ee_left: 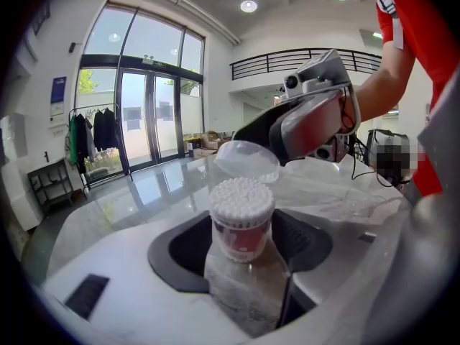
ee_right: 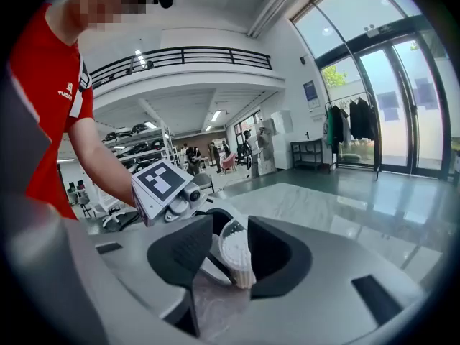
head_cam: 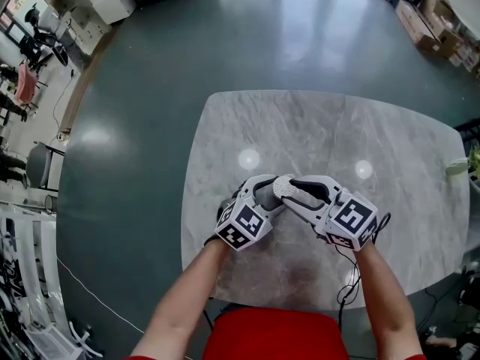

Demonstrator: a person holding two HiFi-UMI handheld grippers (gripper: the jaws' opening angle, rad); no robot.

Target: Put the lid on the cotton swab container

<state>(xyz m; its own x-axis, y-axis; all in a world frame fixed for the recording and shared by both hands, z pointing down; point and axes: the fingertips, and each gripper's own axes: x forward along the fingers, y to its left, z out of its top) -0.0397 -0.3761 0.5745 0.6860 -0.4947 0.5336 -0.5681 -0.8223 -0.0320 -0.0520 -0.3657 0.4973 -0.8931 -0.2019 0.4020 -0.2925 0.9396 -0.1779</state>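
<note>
While the left gripper [ee_left: 241, 249] clamps the open container [ee_left: 242, 228] upright, the right gripper [ee_right: 230, 251] pinches the lid [ee_left: 246, 160], tilted just above the swabs [ee_left: 241, 195]; lowering and seating it remains to do.

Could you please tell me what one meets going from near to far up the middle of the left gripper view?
cotton swab container, open and full of swabs → clear lid, tilted just above it → right gripper holding that lid
</note>
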